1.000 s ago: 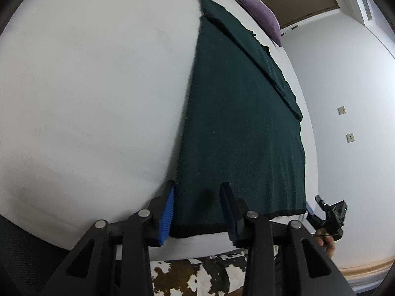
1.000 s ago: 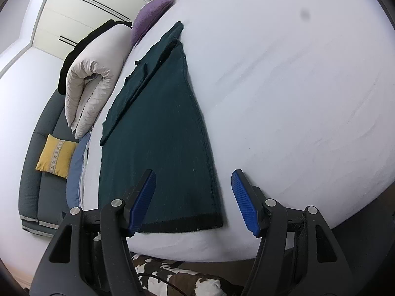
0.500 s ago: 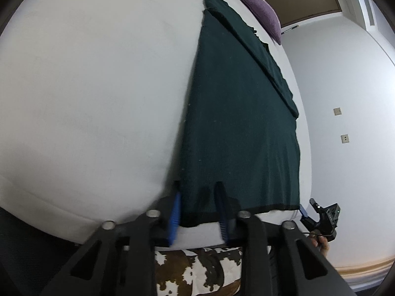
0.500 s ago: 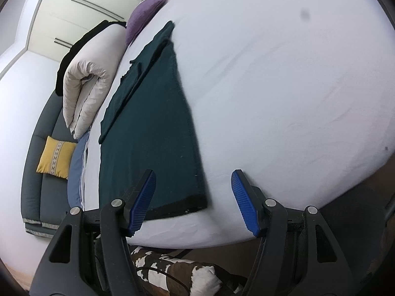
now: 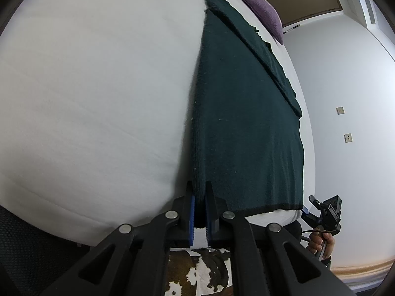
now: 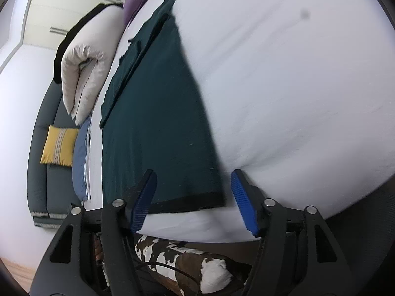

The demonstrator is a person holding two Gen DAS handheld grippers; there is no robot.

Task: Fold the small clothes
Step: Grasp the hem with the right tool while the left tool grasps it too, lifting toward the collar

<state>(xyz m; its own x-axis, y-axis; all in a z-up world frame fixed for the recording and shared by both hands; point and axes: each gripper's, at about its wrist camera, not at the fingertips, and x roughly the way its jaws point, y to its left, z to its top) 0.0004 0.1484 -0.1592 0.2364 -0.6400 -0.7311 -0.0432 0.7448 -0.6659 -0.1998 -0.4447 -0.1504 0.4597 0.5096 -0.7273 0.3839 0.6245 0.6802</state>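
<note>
My left gripper (image 5: 200,192) has its blue pads clenched on the near corner of the dark green garment (image 5: 246,123), pinching the hem where the cloth's long left edge meets the near edge of the bed (image 5: 98,86). The garment lies flat and stretched lengthwise on the white bed, along its side, with a narrower folded strip running down its far side. Its black-trimmed hem sits at the bed's near edge.

My right gripper (image 6: 193,197) is released, fingers spread wide, with the hem's other corner between them; the view is blurred and I cannot tell whether either pad touches the cloth.

A purple pillow (image 5: 265,16) rests at the bed's far end. A rolled white duvet (image 6: 84,66) and a yellow cushion (image 6: 59,145) lie on a grey sofa (image 6: 39,148) beside the bed. I can read no writing anywhere.
</note>
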